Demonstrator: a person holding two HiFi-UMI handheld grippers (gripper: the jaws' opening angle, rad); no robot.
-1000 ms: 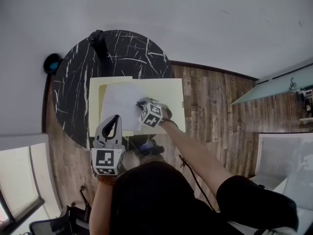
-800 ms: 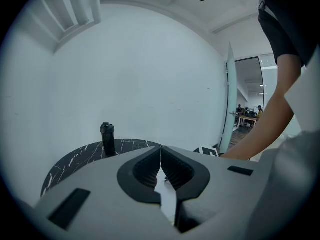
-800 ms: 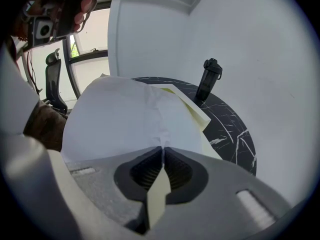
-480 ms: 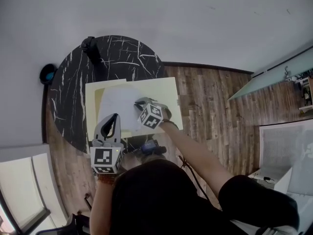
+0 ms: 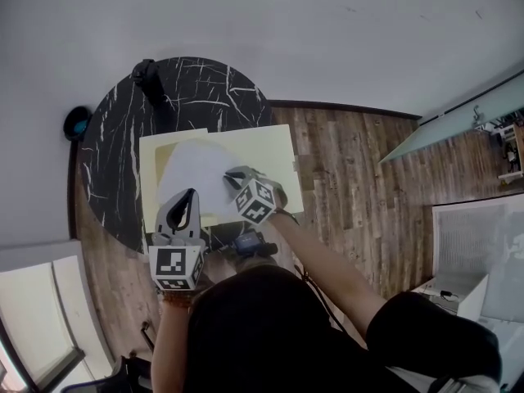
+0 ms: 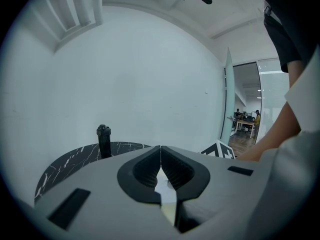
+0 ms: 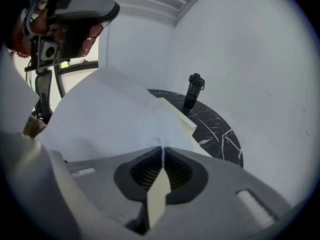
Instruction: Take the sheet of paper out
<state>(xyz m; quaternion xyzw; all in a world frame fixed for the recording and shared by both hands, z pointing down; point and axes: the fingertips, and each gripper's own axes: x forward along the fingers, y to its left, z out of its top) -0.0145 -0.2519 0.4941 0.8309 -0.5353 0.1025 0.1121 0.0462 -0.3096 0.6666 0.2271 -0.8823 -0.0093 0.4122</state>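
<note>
status on the paper pull: we're mid-way, by our read.

- right gripper is clamped on the near edge of the sheet of paper. in the right gripper view the jaws meet on the white sheet, with a small crease fanning out from the pinch. grasp is done.
- the sheet is bowed up off the pale yellow folder. the near part is raised, while the far-left part overlaps the folder's darker yellow inside. we can't tell from here whether that far edge is tucked in or only lying on top.
- left gripper hangs over the folder's near edge with its jaws together at the tips. in the left gripper view only a sliver of white and yellow shows through the gap behind the tips. we can't say whether it pinches the folder or merely sits above it.
- the folder lies on the round black marble table, with its right part hanging out past the rim over the wood floor. the black bottle stands at the far edge, well apart from the work.

done: sheet gripped and part-lifted.
left: draw the sheet fully clear of the folder, then set it down.
risk as we see it: the folder overhangs the table and may drag along with the sheet if nothing pins it.
</note>
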